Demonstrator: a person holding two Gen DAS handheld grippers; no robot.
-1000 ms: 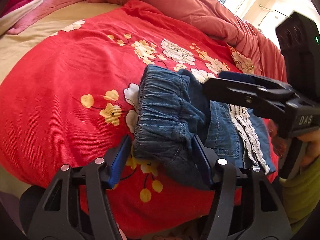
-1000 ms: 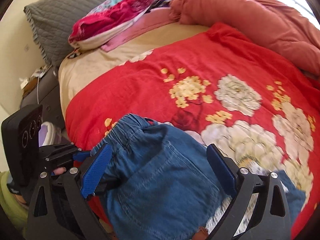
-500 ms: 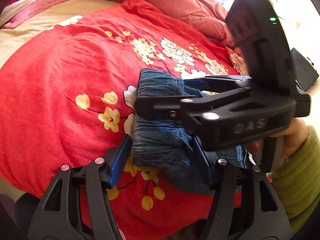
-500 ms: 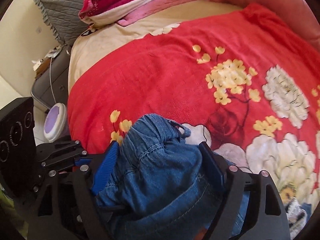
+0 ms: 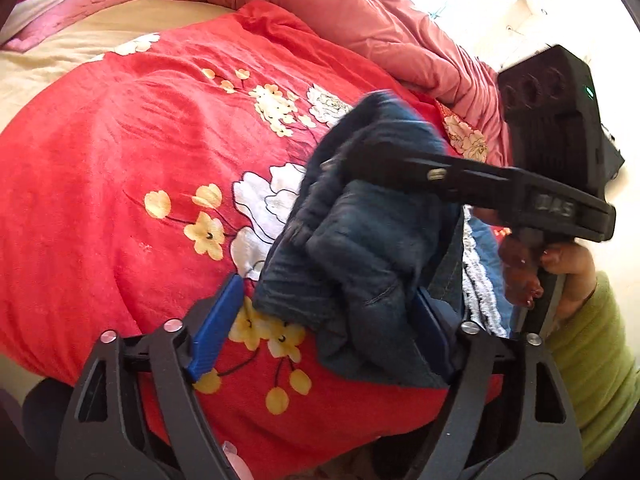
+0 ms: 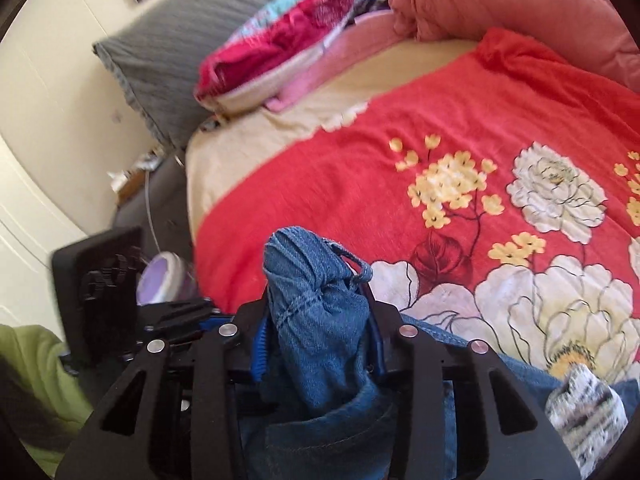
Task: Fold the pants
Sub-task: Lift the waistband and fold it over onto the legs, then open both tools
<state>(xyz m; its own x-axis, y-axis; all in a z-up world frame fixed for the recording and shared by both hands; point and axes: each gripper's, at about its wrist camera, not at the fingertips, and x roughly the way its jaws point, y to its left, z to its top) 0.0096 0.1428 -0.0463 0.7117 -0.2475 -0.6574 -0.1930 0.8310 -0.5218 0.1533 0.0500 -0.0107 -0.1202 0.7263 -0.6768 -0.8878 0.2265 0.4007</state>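
Note:
Blue denim pants point(image 5: 360, 264) with white lace trim point(image 5: 480, 280) lie bunched on the red floral blanket point(image 5: 140, 160). My left gripper point(image 5: 322, 332) is opening. The denim sits between its blue pads point(image 5: 216, 328), and the left pad stands clear of the cloth. My right gripper point(image 6: 318, 340) is closing, and its pads squeeze the gathered waistband point(image 6: 312, 280) into a narrow upright bundle. In the left wrist view the right gripper point(image 5: 352, 160) reaches in from the right over the pants, held by a hand point(image 5: 568, 264) in a green sleeve.
A pink quilt point(image 5: 360, 20) is heaped along the far side of the bed. At the head of the bed are a grey pillow point(image 6: 180, 40) and a pile of magenta cloth point(image 6: 280, 48). A round purple-topped device point(image 6: 164, 280) sits on a stand beside the bed.
The right gripper swung over the waistband and closed on it, bunching the denim upward. The left gripper's jaws spread wider, so its left pad no longer touches the cloth.

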